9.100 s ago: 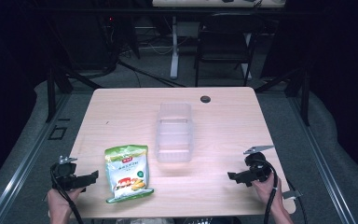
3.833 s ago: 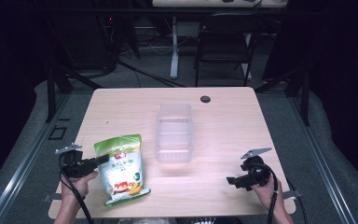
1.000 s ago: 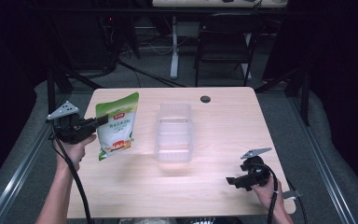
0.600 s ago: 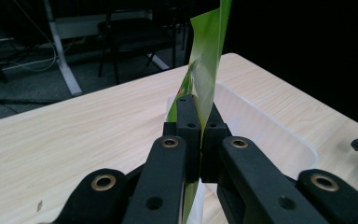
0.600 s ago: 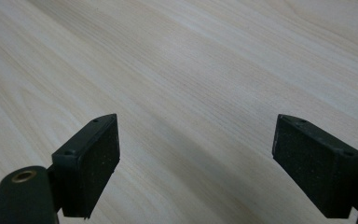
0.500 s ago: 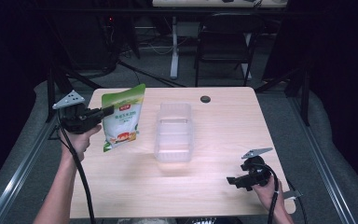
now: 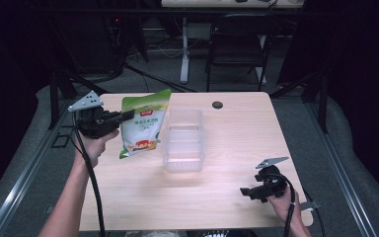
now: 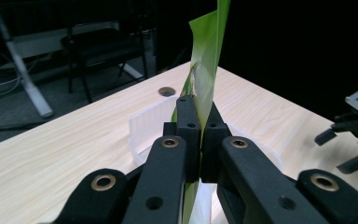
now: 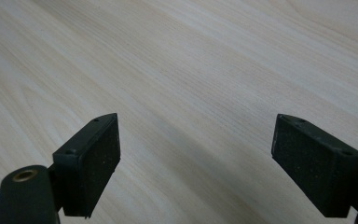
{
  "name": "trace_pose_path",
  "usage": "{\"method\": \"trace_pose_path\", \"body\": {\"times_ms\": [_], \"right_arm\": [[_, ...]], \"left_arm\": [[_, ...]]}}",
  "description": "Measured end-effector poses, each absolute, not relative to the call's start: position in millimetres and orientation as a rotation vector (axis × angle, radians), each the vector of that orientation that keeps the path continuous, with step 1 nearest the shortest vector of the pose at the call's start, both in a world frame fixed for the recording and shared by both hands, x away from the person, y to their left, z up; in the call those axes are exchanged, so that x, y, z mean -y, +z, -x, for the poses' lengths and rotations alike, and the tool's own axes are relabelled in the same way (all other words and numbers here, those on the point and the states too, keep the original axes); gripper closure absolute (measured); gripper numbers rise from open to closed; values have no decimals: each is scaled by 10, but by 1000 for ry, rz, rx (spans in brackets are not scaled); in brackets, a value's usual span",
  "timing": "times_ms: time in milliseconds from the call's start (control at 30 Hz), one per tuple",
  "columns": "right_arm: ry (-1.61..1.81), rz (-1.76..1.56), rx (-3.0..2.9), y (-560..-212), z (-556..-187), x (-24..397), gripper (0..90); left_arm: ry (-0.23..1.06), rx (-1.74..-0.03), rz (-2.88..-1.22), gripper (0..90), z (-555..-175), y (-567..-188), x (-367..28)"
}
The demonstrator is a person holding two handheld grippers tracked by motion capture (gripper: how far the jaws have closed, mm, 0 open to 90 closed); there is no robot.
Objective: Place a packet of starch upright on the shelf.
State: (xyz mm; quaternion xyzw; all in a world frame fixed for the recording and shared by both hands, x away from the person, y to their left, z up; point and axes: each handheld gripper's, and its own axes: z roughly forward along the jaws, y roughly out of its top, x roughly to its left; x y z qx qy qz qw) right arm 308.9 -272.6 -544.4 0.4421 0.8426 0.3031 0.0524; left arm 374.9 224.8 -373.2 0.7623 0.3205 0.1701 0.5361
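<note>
Green foil snack pouch (image 7: 144, 123) hangs pinched in the left gripper (image 7: 127, 115) beside the clear plastic tub (image 7: 183, 139); right gripper (image 9: 196, 163) gapes empty.

Light fell from above onto the pale wooden table (image 7: 227, 197), while the room beyond its edges stayed nearly black. The clear plastic container (image 7: 183, 140) cast a faint shadow. Both gripper views looked soft, the near black jaws blurred.

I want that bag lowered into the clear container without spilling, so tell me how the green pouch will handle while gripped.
The green pouch is probably light: the left gripper holds it aloft by one edge alone. It seems fairly floppy, hanging tilted below the pinch, so it may swing. The glossy film could slip. The clear container looks thin and might slide if nudged.
</note>
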Motion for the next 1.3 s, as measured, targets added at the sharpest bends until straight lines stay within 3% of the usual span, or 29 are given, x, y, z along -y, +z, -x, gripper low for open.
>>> {"method": "trace_pose_path", "body": {"times_ms": [800,1300], "right_arm": [[912,-1343,-2575,-5439,-3083,2713,149],[939,-1351,-2567,-5458,-3079,2703,149]], "left_arm": [[321,-618,-1891,899,-3915,-3930,-1624],[243,-597,-1972,899,-4097,-4266,-1258]]}}
